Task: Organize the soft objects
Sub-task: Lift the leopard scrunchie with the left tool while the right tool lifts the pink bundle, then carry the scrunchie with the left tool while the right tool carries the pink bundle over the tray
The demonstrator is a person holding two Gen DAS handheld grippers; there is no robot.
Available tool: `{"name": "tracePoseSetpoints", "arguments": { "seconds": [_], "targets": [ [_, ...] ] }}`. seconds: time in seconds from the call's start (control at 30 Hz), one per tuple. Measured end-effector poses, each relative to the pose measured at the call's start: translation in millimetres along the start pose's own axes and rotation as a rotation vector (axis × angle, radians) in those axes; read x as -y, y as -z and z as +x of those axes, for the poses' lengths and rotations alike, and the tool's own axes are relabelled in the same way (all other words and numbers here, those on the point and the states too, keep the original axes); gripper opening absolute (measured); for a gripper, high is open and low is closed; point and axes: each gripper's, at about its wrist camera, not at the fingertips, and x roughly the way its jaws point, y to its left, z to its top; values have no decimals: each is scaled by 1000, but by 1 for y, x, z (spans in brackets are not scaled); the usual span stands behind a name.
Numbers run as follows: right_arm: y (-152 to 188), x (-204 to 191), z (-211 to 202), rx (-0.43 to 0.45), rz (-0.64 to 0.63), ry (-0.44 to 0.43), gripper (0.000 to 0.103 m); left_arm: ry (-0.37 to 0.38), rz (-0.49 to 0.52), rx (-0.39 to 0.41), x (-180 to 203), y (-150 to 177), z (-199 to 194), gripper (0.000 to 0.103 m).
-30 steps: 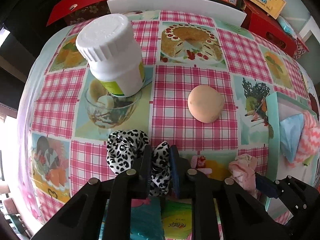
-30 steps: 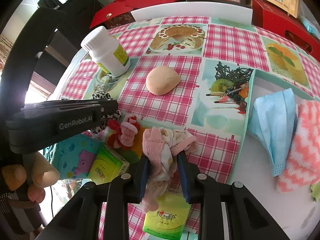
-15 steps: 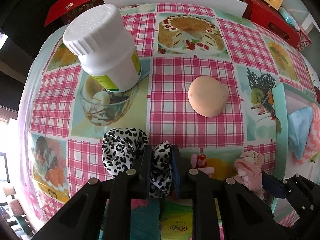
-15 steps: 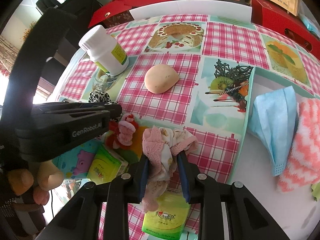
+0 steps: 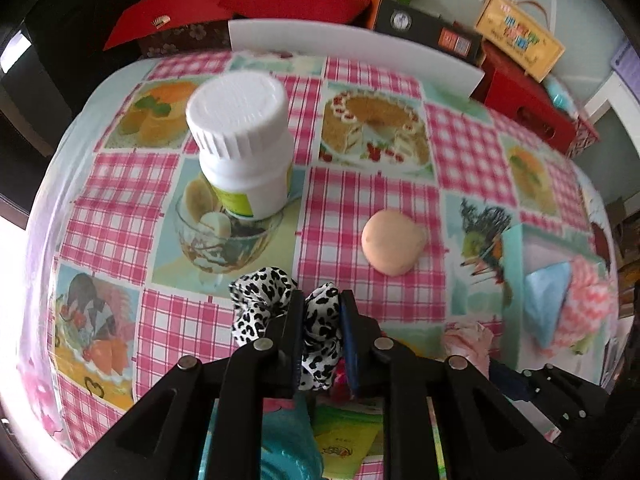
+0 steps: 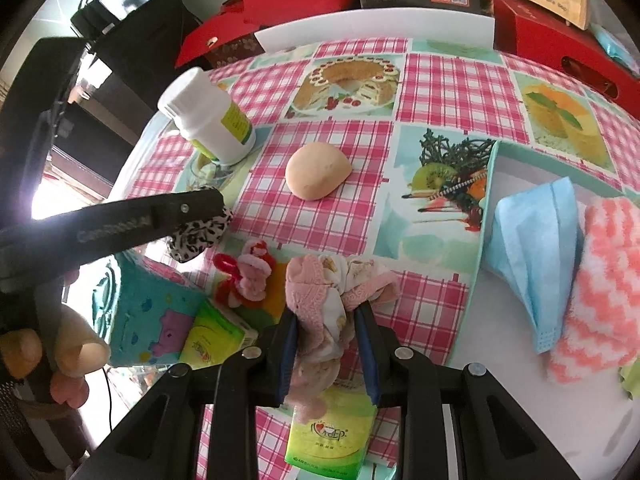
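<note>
My left gripper is shut on a black-and-white leopard scrunchie and holds it above the tablecloth; it also shows at the left of the right wrist view. My right gripper is shut on a pink and cream scrunchie, seen in the left wrist view too. A peach soft bun lies mid-table. A teal-rimmed white tray at the right holds a blue face mask and a pink-and-white fluffy cloth.
A white pill bottle stands at the left. A small red and pink hair tie, a teal pouch and green tissue packs lie near the front edge. Red boxes line the far side.
My left gripper has lifted and pulled back a little with the leopard scrunchie. My right gripper holds the pink scrunchie almost where it was.
</note>
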Motion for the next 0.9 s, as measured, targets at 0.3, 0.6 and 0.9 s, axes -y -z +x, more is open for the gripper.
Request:
{"name": "tracePoseSetpoints", "arguments": {
  "seconds": [0.3,0.6,0.9],
  "targets": [
    [0,3,-13,41,16,-25,19,63,-7,63,-2,0,-28,17],
    [-2,-1,-40,125,11,-48,16,101,-20,164,-4,2,-65,17],
    [-6,-1,-70,219,16,-68,16,144,-36,266,-5,3,-101,17]
  ]
}}
